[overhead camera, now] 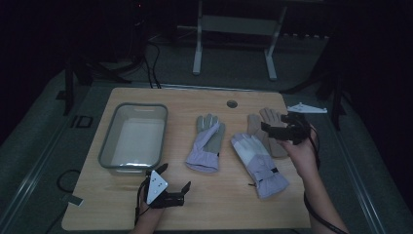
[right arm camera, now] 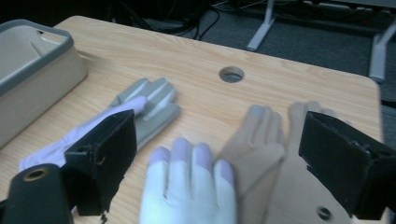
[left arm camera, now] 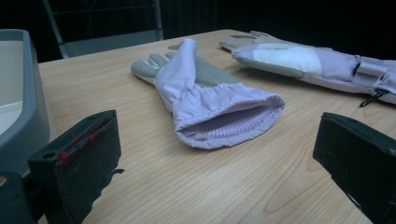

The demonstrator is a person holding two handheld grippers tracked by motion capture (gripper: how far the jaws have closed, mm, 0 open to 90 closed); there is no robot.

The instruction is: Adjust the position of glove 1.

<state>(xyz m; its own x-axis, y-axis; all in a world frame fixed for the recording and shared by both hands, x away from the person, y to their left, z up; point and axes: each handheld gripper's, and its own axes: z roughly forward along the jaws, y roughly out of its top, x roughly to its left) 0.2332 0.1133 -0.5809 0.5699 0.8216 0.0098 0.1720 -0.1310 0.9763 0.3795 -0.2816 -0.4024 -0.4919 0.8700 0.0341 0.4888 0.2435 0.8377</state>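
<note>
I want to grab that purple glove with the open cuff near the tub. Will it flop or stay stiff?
The purple glove would probably flop: it is soft cloth, and its gathered cuff sags open on the table. It looks light for its size, lying flat. It will hardly roll, though a push might bunch it. The left gripper faces it, open.

Lilac-and-grey glove (overhead camera: 206, 143) lying flat, second lilac glove (overhead camera: 258, 164) beside, overlapping tan glove (overhead camera: 271, 127)
</note>
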